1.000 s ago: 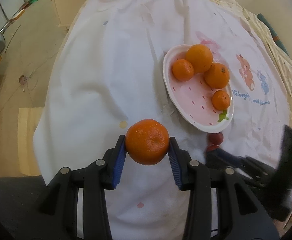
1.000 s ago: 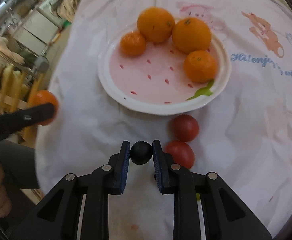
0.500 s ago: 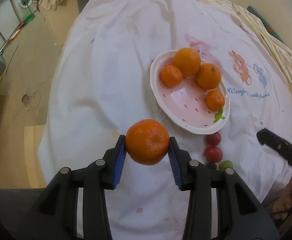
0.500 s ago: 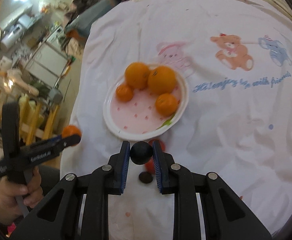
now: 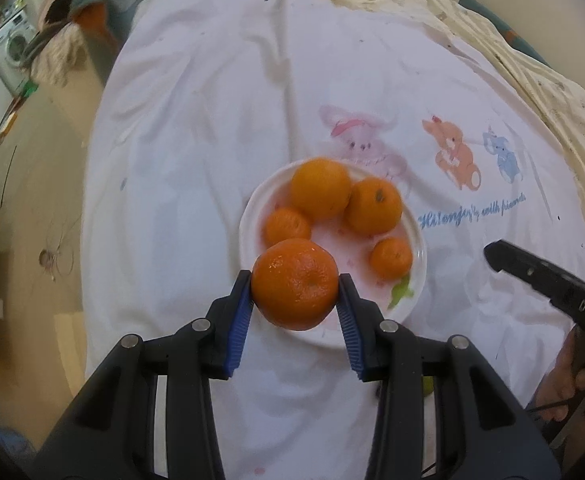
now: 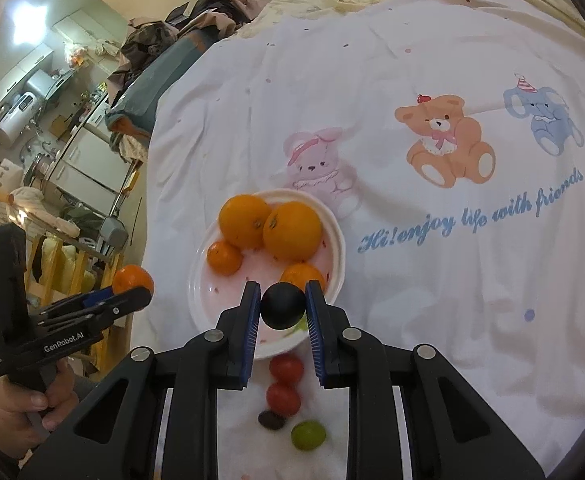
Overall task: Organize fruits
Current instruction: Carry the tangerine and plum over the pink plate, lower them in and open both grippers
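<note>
My left gripper [image 5: 295, 295] is shut on a mandarin [image 5: 295, 283] and holds it above the near rim of a white and pink plate [image 5: 418, 240]. The plate carries several oranges and mandarins [image 5: 320, 190]. My right gripper [image 6: 283, 305] is shut on a small dark grape [image 6: 283, 305], raised above the plate's near edge [image 6: 196, 292]. Below it on the cloth lie two red cherry tomatoes [image 6: 286, 368], a dark grape [image 6: 271, 420] and a green grape [image 6: 308, 435]. The left gripper with its mandarin [image 6: 132, 279] shows at the left of the right wrist view.
The table wears a white cloth printed with cartoon animals [image 6: 444, 140] and blue lettering. The cloth's left edge drops to the floor [image 5: 32, 216]. Clothes and furniture crowd the room beyond [image 6: 92, 140]. The right gripper [image 5: 548, 280] reaches in from the right of the left wrist view.
Both grippers have risen and pulled back. The left gripper has swung right so its mandarin now hangs over the plate's near rim. The right gripper still holds the dark grape.
</note>
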Demonstrator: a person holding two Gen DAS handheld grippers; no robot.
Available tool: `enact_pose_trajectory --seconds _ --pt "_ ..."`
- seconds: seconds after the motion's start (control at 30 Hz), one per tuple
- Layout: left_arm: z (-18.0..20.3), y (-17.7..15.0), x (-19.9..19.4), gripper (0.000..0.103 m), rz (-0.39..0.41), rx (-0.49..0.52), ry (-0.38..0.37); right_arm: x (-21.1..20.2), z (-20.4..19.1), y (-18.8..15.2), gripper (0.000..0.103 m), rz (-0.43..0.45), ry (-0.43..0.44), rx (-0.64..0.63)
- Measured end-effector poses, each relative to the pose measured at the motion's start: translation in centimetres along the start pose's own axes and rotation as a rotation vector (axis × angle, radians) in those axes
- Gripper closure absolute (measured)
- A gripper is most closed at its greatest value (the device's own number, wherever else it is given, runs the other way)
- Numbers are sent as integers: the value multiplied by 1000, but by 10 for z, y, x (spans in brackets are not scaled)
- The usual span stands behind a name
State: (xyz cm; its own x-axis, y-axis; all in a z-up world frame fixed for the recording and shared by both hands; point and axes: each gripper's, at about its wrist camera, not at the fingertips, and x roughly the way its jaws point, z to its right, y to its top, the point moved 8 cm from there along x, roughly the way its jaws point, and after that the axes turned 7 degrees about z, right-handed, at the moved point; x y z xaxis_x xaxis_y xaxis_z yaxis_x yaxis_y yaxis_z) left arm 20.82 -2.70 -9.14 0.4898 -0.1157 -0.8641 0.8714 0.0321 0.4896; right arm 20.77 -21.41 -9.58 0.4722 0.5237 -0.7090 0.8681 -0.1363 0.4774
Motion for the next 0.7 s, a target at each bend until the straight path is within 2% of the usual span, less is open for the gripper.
enact_pose_trajectory --seconds 0.23,0.43,0.7 --pt "16 14 31 66 -20 2 -29 28 6 14 79 -19 3 -1" --pt "25 11 66 66 -63 -18 -52 62 14 10 79 -73 -12 0" --pt "35 -4 94 66 -121 45 -49 89 28 0 78 -113 -36 5"
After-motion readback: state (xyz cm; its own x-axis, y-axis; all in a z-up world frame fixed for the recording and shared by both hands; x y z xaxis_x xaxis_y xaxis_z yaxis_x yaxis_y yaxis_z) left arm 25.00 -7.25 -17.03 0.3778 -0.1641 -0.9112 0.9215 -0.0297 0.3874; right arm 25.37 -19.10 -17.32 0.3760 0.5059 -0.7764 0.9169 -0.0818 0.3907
